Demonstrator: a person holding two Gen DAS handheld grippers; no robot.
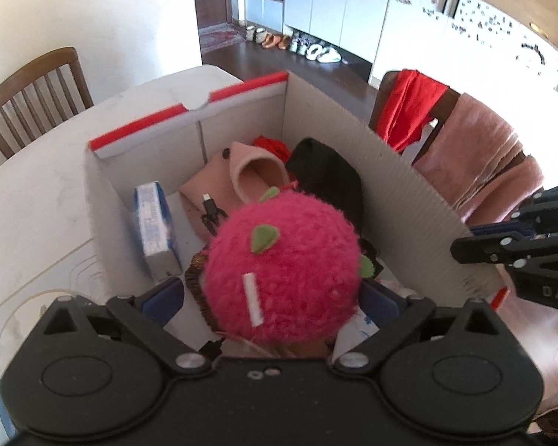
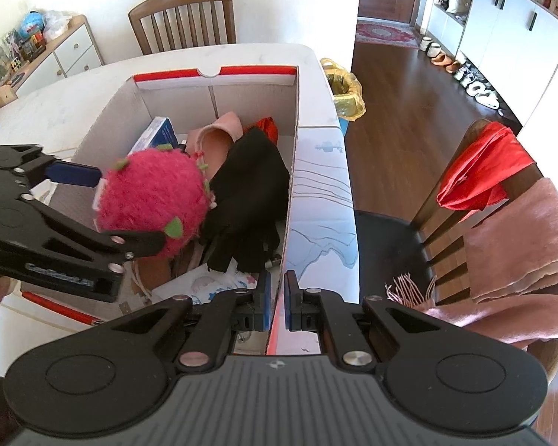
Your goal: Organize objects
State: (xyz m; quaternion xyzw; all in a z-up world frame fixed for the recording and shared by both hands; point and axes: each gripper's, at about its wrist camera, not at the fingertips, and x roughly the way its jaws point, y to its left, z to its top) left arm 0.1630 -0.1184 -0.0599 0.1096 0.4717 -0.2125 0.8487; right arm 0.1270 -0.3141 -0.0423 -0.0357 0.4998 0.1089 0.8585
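- A cardboard box (image 2: 295,111) stands open on the white worktop (image 2: 74,89); its right wall runs along the worktop's right edge.
- Inside the box lie a black garment (image 2: 249,193) against the right wall, a pink slipper (image 2: 219,137) toward the far wall with something red (image 2: 268,128) behind it, a blue and white carton (image 1: 154,223) leaning at the left wall, and a small black cable (image 1: 211,212) on the pink cloth.
- A paper with coloured prints (image 2: 208,284) lies on the box floor at the near end.
- The pink fluffy ball (image 1: 284,271) with green felt leaves is held over the near half of the box, above these things, and hides part of them.
- The left hand-held gripper (image 1: 275,297) is closed on the pink fluffy ball; its blue pads press the ball from both sides.
- The right hand-held gripper (image 2: 275,297) clamps the near end of the box's right wall between its two blue pads, which stand almost together.
- A wooden chair (image 2: 184,15) stands at the far edge of the worktop; another chair (image 2: 446,200) at the right edge carries a red cloth (image 2: 480,167) and a pink scarf (image 2: 520,249).
- A bin with a yellow bag (image 2: 344,89) stands near the far right corner of the worktop.
- The floor (image 2: 398,93) is dark wood; white cupboards (image 2: 502,26) with shoes (image 2: 476,85) in a row below them line the far wall.
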